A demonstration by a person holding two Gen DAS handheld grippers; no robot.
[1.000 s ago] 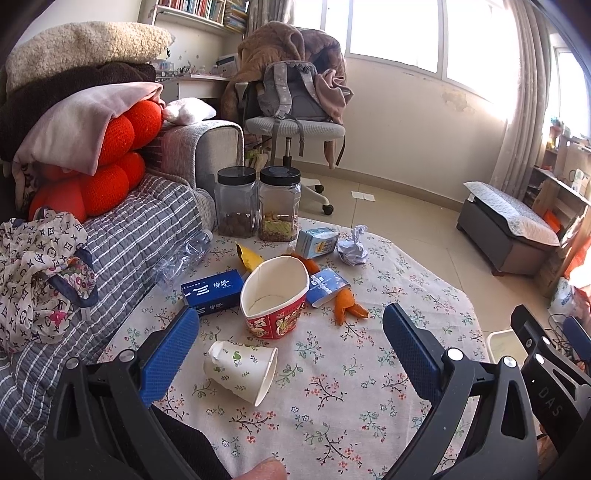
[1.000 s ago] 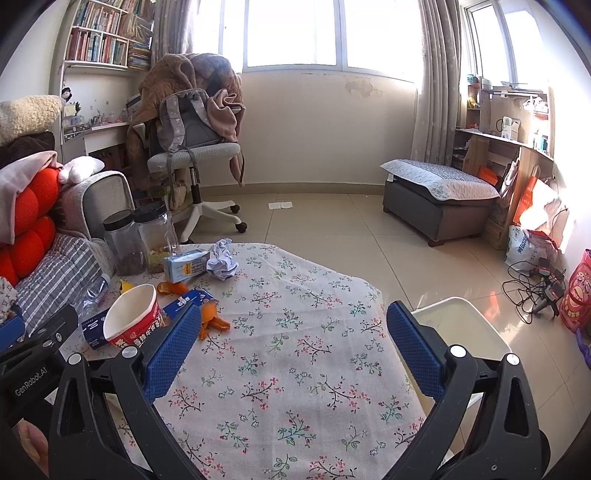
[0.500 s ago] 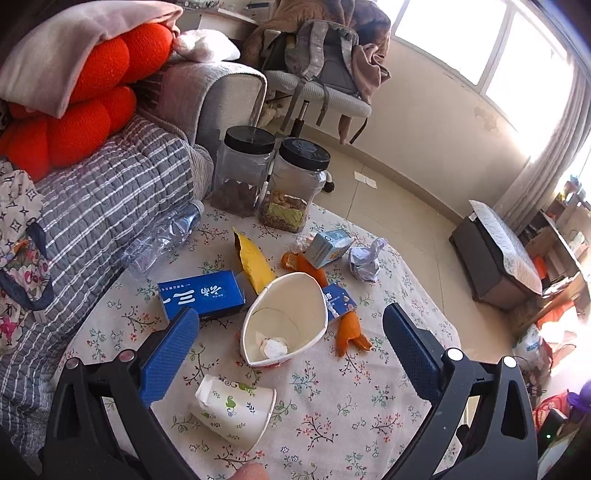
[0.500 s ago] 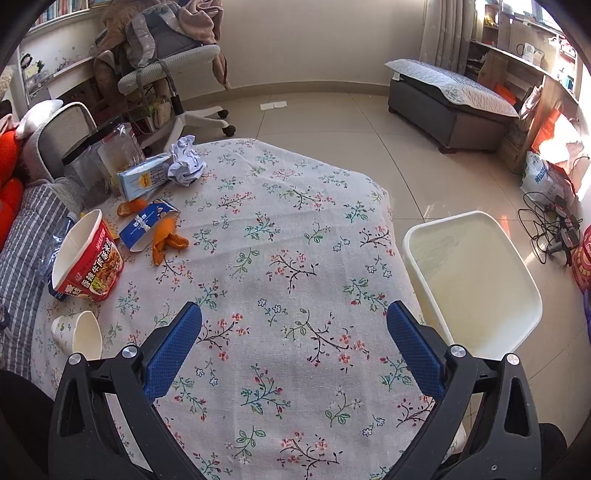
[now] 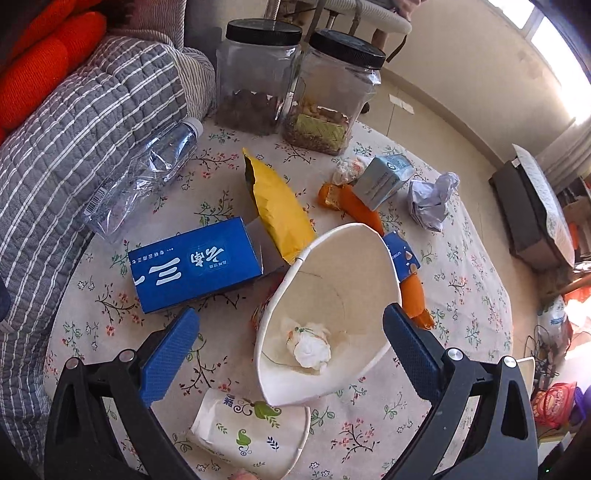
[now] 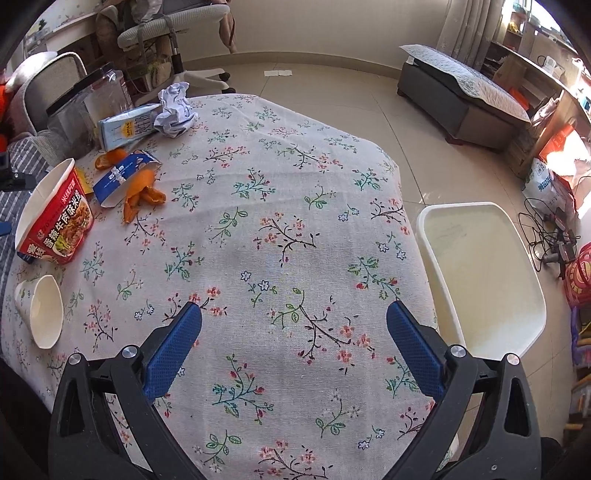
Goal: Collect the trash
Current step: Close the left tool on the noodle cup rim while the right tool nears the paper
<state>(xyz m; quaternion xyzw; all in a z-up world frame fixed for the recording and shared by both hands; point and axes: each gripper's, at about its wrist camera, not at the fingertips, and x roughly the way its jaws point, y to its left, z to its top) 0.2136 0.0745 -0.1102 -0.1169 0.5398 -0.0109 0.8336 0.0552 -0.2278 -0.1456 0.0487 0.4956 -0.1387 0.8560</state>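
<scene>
A squashed red noodle cup [image 5: 332, 314] with a tissue wad inside stands on the floral tablecloth; my left gripper [image 5: 286, 334] is open, its blue pads to either side of the cup's rim. Just below lies a toppled paper cup [image 5: 255, 432]. Around them lie a blue box [image 5: 195, 266], a yellow wrapper [image 5: 280, 210], orange peel [image 5: 354, 203], a crushed plastic bottle [image 5: 144, 177], a small carton [image 5: 388, 177] and crumpled paper [image 5: 432, 199]. My right gripper [image 6: 293, 339] is open over bare cloth, far right of the noodle cup [image 6: 55, 218] and paper cup [image 6: 40, 310].
Two black-lidded jars [image 5: 295, 81] stand at the table's far edge. A white bin [image 6: 480, 273] sits on the floor by the table's right edge. A striped sofa cushion [image 5: 55, 129] borders the left. A swivel chair [image 6: 173, 26] and a bench [image 6: 461, 92] stand beyond.
Both grippers have tilted downward and moved closer to the table. The left one has advanced until the noodle cup lies between its pads. The right one now looks down on cloth and bin.
</scene>
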